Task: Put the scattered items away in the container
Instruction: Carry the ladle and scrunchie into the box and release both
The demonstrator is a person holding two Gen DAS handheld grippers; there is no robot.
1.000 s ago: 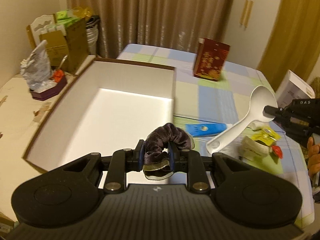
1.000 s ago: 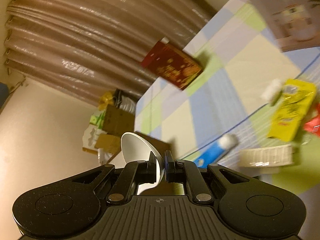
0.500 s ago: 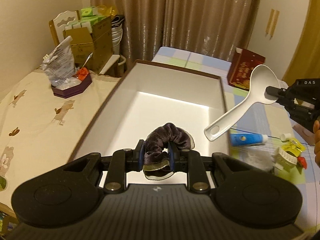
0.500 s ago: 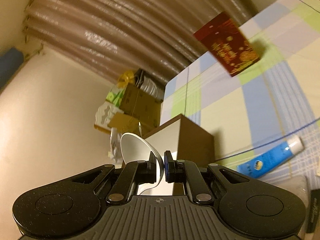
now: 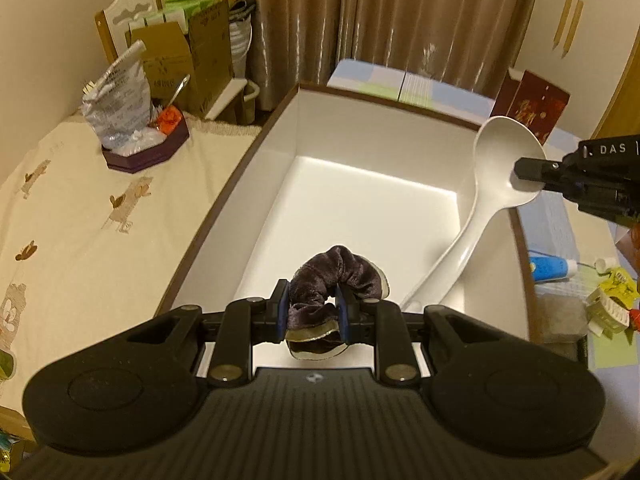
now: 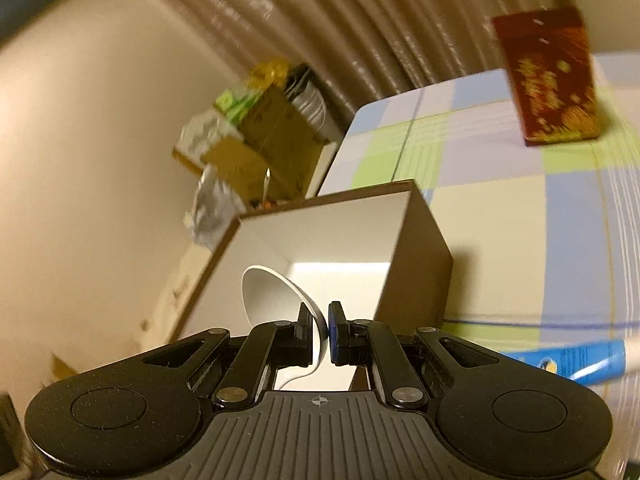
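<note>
Container: white-lined box [image 5: 280,184] with brown rim, on the table; its floor shows bare, nothing yet inside.
Left gripper [image 5: 313,317]: pinching a dark velvet scrunchie [image 5: 336,276], held over the near end of the box.
Right gripper [image 6: 320,334]: clamped on the bowl of a white plastic ladle [image 5: 476,216], handle hanging down inside the right wall.
Outstanding: both releases; blue tube [image 5: 552,269] and yellow sachet [image 5: 618,286] lie outside, right of the box.
Progress: early.

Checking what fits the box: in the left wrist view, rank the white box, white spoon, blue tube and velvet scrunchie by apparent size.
1. white box
2. white spoon
3. velvet scrunchie, enlarged by nearness to the camera
4. blue tube, partly hidden
</note>
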